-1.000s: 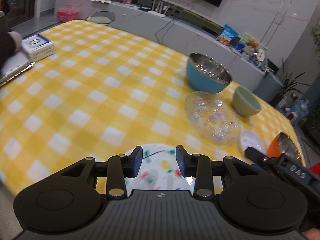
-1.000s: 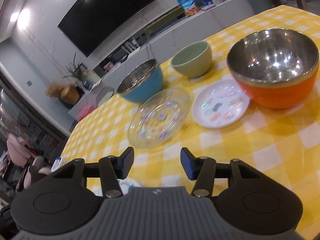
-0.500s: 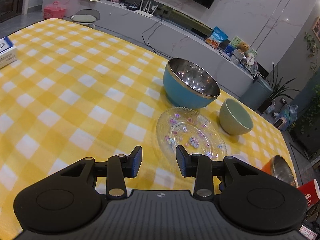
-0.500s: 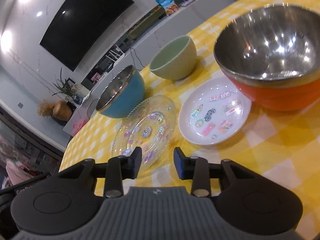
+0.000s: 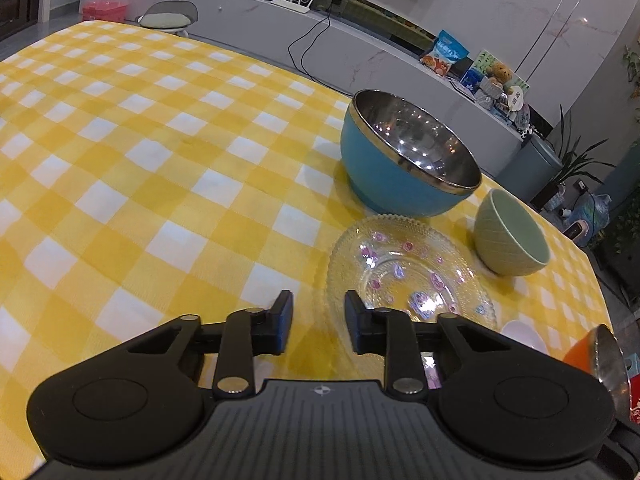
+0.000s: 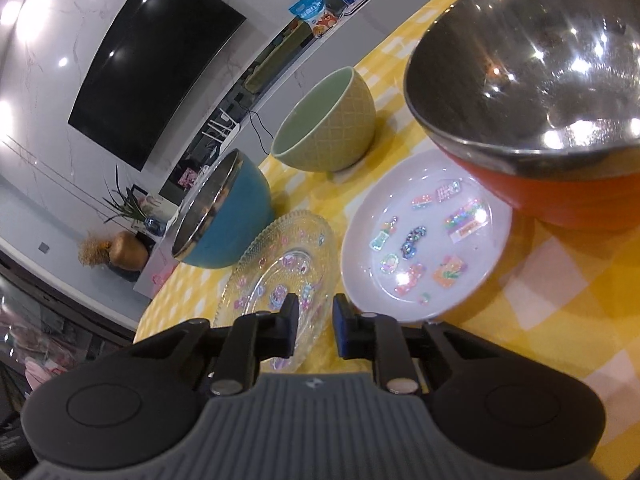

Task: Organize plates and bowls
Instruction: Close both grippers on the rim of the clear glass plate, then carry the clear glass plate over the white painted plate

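On the yellow checked table, a clear glass plate [image 5: 404, 272] with stickers lies in front of a blue steel bowl [image 5: 404, 164] and a green bowl [image 5: 508, 236]. My left gripper [image 5: 317, 322] is open and empty just left of the glass plate's near edge. In the right wrist view, a white sticker plate [image 6: 428, 232] lies beside an orange steel bowl [image 6: 532, 96], with the glass plate [image 6: 280, 268], blue bowl [image 6: 224, 212] and green bowl [image 6: 328, 120] beyond. My right gripper [image 6: 316, 320] is open with a narrow gap, empty, at the near edges between the two plates.
The orange bowl [image 5: 600, 356] and the white plate [image 5: 524, 336] show at the left wrist view's right edge. The table's far edge lies behind the bowls; a long grey cabinet [image 5: 360, 60] with snacks stands beyond. Bare tablecloth [image 5: 140, 160] spreads to the left.
Both grippers have moved closer to the glass plate. The right gripper's jaws have narrowed from wide to a small gap. The left gripper's jaws stay equally open.
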Demonstrator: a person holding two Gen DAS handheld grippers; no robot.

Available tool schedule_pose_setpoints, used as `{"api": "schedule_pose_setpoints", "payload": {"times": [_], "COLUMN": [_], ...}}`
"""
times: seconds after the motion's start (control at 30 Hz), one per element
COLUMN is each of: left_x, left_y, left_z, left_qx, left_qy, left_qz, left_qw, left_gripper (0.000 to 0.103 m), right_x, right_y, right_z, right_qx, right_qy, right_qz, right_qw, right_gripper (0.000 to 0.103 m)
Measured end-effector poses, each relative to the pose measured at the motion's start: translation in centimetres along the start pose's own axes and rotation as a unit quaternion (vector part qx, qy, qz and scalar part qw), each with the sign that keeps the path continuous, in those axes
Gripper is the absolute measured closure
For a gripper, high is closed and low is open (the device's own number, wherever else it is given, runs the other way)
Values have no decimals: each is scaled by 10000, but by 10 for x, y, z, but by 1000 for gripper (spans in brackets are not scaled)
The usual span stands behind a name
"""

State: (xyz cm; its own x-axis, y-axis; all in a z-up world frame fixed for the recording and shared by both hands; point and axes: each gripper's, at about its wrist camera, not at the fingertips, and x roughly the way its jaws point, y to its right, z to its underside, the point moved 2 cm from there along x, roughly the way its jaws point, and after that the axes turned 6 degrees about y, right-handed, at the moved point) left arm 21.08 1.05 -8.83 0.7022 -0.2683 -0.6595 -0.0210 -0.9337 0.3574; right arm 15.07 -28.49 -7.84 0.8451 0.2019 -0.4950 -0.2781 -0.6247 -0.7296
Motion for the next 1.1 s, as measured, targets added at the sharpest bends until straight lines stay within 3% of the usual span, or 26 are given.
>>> {"api": "schedule_pose_setpoints", "payload": {"times": [0.03,0.13,0.33,0.5,0.6,0.7,0.83,1.1], "left_x": [1,0,-13,-29,-31,-27,-17,-2], "left_y": [0,2,3,-12,-18,-23,-26,-19], "left_z": [-1,-2,2,6,6,0,-4,-7], "left_qx": [-4,-66,281,139,93,-77,-224,2], "left_qy": [-17,-68,61,-6,-10,72,109,153], "left_qz": [41,195,36,-31,2,-138,-39,7], "left_qw": [10000,9998,9996,9999,10000,9998,9997,9999], "left_gripper": [82,95,98,99,96,86,77,76], "right_x": [0,0,-4,-7,-9,-12,-11,-2], "right_y": [0,3,2,-3,-14,-20,-14,-5], "right_z": [0,1,4,14,19,18,11,6], "right_qx": [-42,-23,-46,-59,-409,-796,-758,-476], "right_qy": [23,48,-125,-323,-235,51,241,131], "right_qz": [39,14,-48,-129,-96,-8,-52,-228], "right_qw": [10000,10000,9999,9994,9988,9968,9968,9985], "right_gripper": [96,96,96,96,91,77,77,78]}}
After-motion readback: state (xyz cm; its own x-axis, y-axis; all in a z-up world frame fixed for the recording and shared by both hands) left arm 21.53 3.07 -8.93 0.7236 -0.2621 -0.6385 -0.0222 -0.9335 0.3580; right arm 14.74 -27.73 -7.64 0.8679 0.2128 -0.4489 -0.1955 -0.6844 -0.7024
